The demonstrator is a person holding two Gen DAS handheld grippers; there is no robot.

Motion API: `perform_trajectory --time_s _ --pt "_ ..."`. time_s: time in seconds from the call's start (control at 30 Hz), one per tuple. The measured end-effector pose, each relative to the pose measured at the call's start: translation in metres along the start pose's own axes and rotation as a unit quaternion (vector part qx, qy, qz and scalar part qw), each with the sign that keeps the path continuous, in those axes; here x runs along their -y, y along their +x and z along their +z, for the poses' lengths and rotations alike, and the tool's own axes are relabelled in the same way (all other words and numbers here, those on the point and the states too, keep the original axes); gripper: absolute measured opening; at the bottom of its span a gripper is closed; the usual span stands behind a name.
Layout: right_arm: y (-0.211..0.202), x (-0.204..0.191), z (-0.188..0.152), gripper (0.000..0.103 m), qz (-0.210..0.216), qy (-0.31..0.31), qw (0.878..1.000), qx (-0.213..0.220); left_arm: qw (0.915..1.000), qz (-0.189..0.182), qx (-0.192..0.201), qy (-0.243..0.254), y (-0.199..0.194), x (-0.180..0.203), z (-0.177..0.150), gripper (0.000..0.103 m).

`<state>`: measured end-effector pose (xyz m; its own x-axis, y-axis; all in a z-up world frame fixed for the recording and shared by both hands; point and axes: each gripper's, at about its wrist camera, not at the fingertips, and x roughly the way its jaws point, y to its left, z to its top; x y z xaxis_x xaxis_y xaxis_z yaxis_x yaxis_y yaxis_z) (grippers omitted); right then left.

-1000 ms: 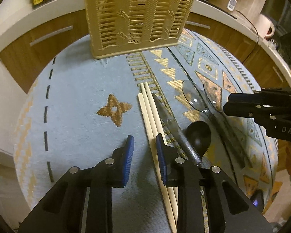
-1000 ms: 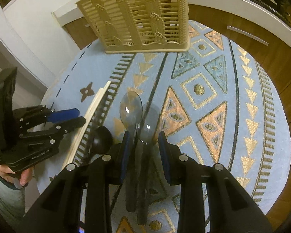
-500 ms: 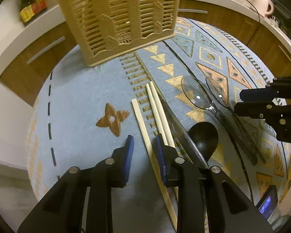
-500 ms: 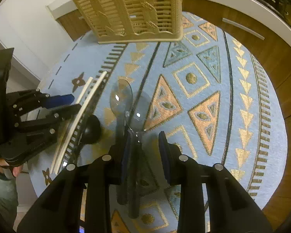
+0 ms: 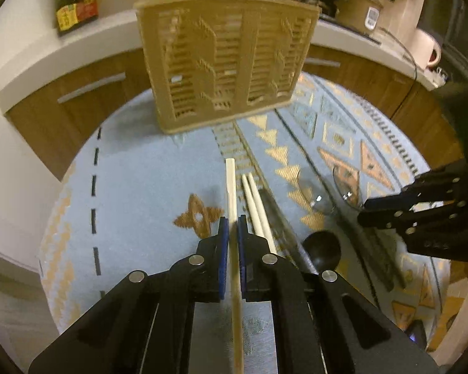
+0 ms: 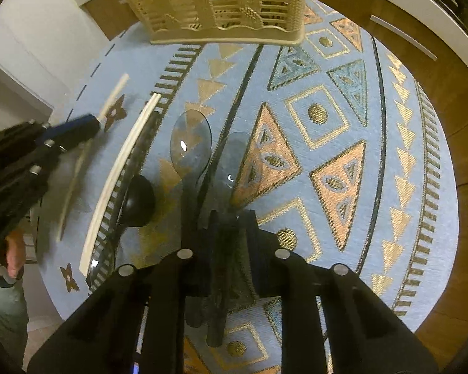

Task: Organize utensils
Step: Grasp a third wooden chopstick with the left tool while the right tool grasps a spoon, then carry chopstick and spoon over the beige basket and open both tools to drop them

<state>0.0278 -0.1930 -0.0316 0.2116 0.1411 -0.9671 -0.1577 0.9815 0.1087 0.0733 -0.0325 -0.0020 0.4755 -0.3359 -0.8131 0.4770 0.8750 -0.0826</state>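
Since a second ago the left gripper (image 5: 231, 233) has closed its blue-padded jaws onto a single wooden chopstick (image 5: 231, 184), which now runs straight between the pads and points toward the far side of the bench (image 5: 134, 168). Two more chopsticks (image 5: 255, 199) lie just right of it on the blue patterned cloth, with a dark-handled utensil and a black spoon (image 5: 323, 247) beside them.

On the right, the right gripper (image 6: 231, 227) has just been closing its jaws, which now stand narrow around the dark handle of a clear plastic spoon (image 6: 237, 159); motion blur hides whether the pads press it. A second clear plastic spoon (image 6: 190, 140) lies just left of it, bowl toward the far side.

A beige slatted utensil basket (image 5: 227, 59) stands at the far edge of the cloth, with one chopstick already upright in it. Beyond it a sauce bottle (image 5: 76, 0) stands on the white counter.
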Motion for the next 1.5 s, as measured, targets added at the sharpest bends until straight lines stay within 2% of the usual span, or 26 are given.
perform_trajectory --time_s 0.27,0.43,0.57,0.77,0.9,0.93,1.03,1.17,1.23,1.4,1.5 --pt "0.006 -0.015 0.010 0.011 -0.036 -0.032 0.999 -0.026 0.9995 -0.007 0.030 -0.009 -0.017 -0.004 0.003 0.004" --pt "0.004 -0.016 0.010 0.010 -0.024 -0.029 0.999 -0.015 0.9969 -0.015 0.076 -0.017 -0.038 -0.007 0.010 0.004" --pt "-0.019 -0.018 0.013 0.010 0.000 -0.028 0.999 0.028 0.9913 -0.016 0.128 -0.027 -0.067 -0.011 0.024 0.004" --pt "-0.083 -0.022 0.033 0.010 0.027 -0.040 0.990 0.134 0.9738 -0.023 0.222 -0.044 -0.116 -0.017 0.058 0.004" --pt "-0.128 -0.022 0.053 0.010 0.040 -0.042 0.975 0.215 0.9566 -0.024 0.286 -0.050 -0.142 -0.019 0.084 0.004" --pt "-0.136 -0.021 0.059 0.010 0.042 -0.040 0.971 0.233 0.9500 -0.022 0.307 -0.051 -0.148 -0.020 0.094 0.004" --pt "-0.161 -0.014 0.076 0.010 0.052 -0.031 0.959 0.276 0.9387 -0.027 0.339 -0.059 -0.154 -0.023 0.115 0.004" --pt "-0.181 -0.008 0.102 0.010 0.037 -0.016 0.940 0.339 0.9206 -0.016 0.385 -0.064 -0.151 -0.023 0.140 0.004" --pt "-0.190 -0.004 0.112 0.010 0.023 -0.007 0.926 0.376 0.9095 -0.002 0.411 -0.063 -0.147 -0.022 0.148 0.004" --pt "-0.191 0.003 0.130 0.010 -0.005 0.005 0.895 0.447 0.8960 0.045 0.439 -0.053 -0.123 -0.017 0.167 0.004" --pt "-0.186 0.005 0.136 0.010 -0.022 0.013 0.876 0.482 0.8911 0.048 0.448 -0.056 -0.110 -0.021 0.174 0.004"
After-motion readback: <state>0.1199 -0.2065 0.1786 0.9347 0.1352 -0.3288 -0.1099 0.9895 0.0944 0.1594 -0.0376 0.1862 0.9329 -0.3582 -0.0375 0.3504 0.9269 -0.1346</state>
